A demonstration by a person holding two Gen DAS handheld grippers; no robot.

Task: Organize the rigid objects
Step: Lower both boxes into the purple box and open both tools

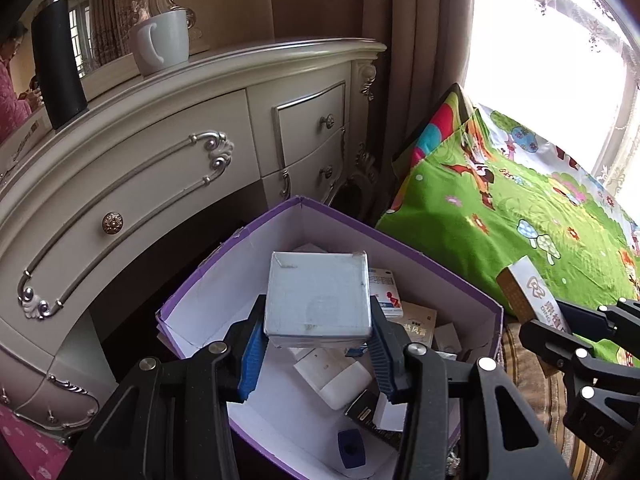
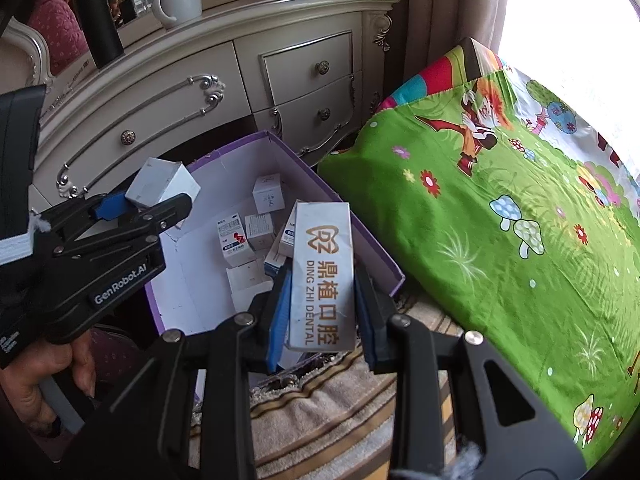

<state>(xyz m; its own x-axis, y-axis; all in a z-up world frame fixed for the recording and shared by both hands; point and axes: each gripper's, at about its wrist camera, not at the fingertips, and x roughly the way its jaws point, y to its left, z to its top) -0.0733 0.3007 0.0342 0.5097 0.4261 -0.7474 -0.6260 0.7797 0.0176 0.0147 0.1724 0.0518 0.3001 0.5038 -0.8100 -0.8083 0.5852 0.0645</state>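
Observation:
My left gripper (image 1: pixel 316 328) is shut on a square grey-white box (image 1: pixel 318 296) and holds it over the open purple carton (image 1: pixel 400 240). The right wrist view shows that same left gripper (image 2: pixel 144 204) and box (image 2: pixel 162 186) at the carton's (image 2: pixel 376 248) left rim. My right gripper (image 2: pixel 322 312) is shut on a long white dental box (image 2: pixel 324 264) with gold lettering, at the carton's near right corner. Several small medicine boxes (image 2: pixel 236 240) lie on the carton's white floor. In the left wrist view the right gripper (image 1: pixel 560 320) and its dental box (image 1: pixel 524 288) show at the right.
A cream dresser (image 1: pixel 160 160) with drawers stands behind the carton, with a white mug (image 1: pixel 162 42) and a black flask (image 1: pixel 58 64) on top. A green cartoon-print pillow (image 2: pixel 500 220) lies to the right on a striped cloth (image 2: pixel 320 400). A hand (image 2: pixel 44 376) grips the left tool.

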